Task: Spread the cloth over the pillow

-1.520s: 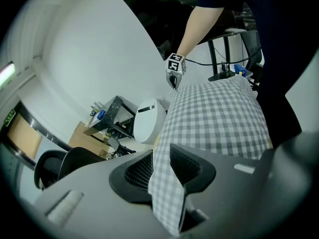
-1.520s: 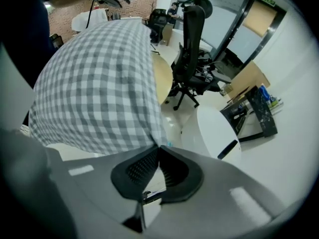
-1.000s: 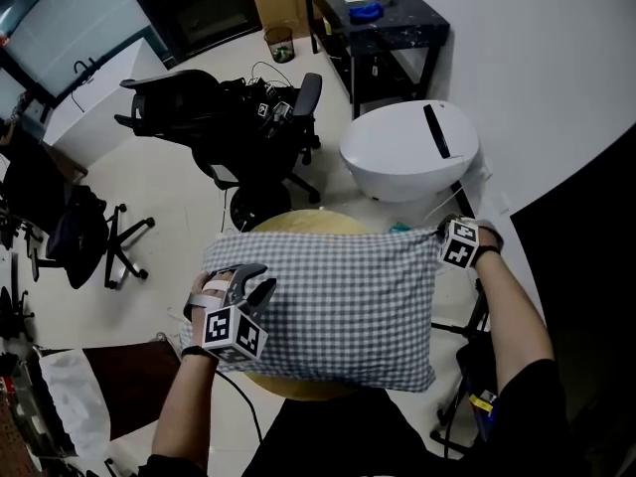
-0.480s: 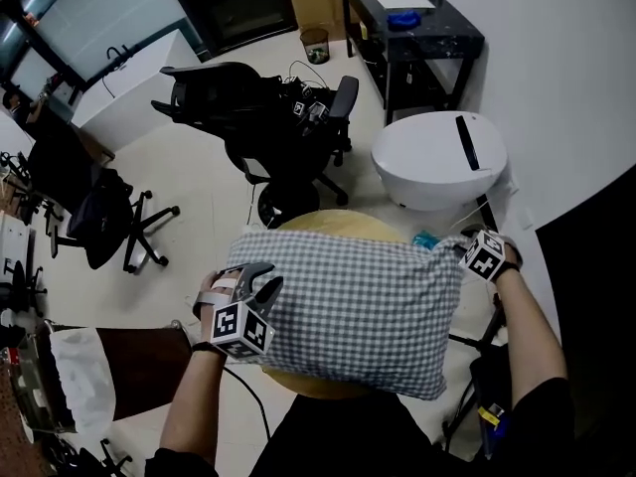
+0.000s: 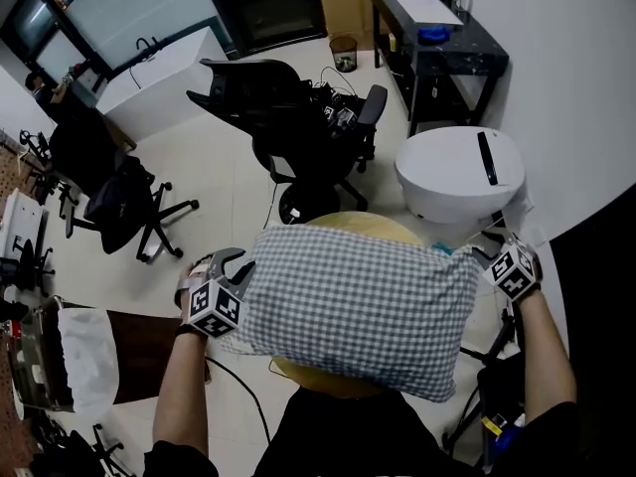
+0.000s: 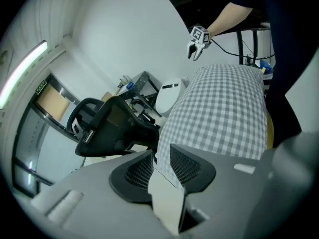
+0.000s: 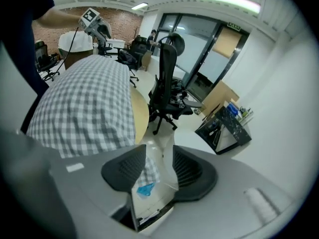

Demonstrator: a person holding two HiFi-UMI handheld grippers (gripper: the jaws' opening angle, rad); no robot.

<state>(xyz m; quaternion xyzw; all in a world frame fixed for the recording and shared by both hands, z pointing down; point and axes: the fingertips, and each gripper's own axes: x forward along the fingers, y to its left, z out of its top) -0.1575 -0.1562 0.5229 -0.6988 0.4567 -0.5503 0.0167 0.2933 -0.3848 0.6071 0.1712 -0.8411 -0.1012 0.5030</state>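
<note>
Dead centre in the head view: checked cloth [image 5: 358, 306] draped over a plump bulk on the round wooden table [image 5: 343, 224], hiding the pillow beneath. At 9 o'clock of the cloth, left gripper [image 5: 235, 264] clenched on its corner, fabric pinched between the pads. At 3 o'clock, right gripper [image 5: 489, 257] released, jaws just now opening, a scrap of checked corner loose between them, pressed by neither pad. Beyond the table at 12 o'clock, black office chair [image 5: 298, 117].
</note>
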